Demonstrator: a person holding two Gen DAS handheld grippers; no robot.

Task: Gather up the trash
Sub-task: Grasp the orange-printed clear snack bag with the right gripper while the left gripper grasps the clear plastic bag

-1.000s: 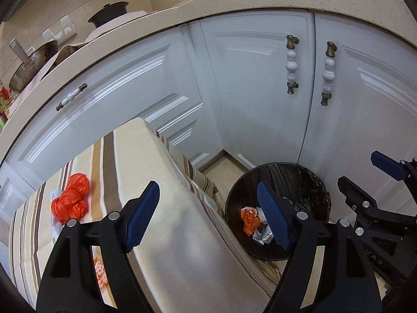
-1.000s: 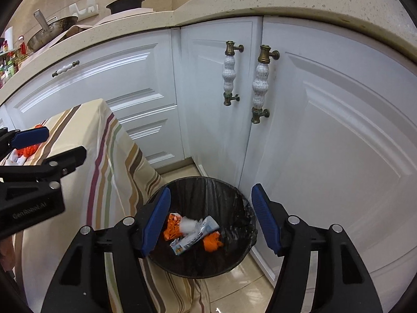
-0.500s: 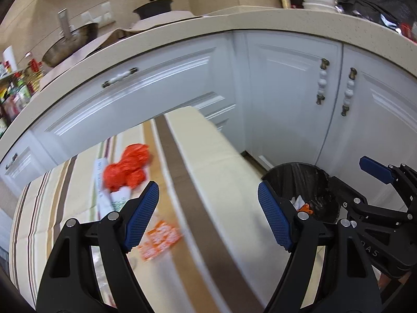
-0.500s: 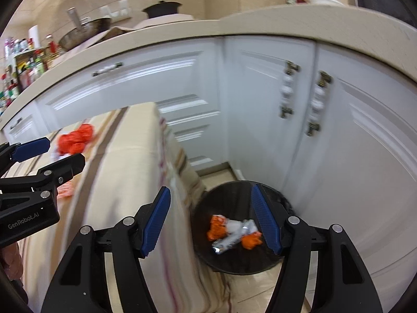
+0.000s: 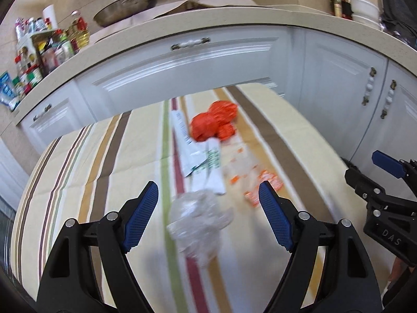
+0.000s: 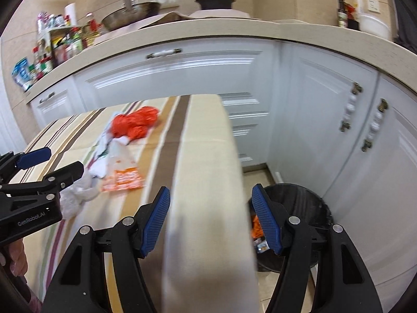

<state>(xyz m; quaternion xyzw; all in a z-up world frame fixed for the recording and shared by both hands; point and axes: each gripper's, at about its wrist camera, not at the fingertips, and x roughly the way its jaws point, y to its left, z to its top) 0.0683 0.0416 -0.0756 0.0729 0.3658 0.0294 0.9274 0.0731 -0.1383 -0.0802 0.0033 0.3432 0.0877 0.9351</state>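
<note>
Between the spread blue pads of the left gripper (image 5: 208, 216), seen from the left wrist, lies a crumpled clear plastic wad (image 5: 199, 220) on the striped tablecloth (image 5: 91, 161); the tongs gape wide and hold nothing. It looks light, soft and slippery, best pinched across its bunched middle. Beyond it lie white paper wrappers (image 5: 206, 161), a crinkled red-orange bag (image 5: 215, 121) and a small orange-printed packet (image 5: 263, 182).

From the right wrist, the right gripper (image 6: 211, 221) also stands wide open and empty over the table's edge, beside the black-lined bin (image 6: 307, 214), which already holds scraps.
</note>
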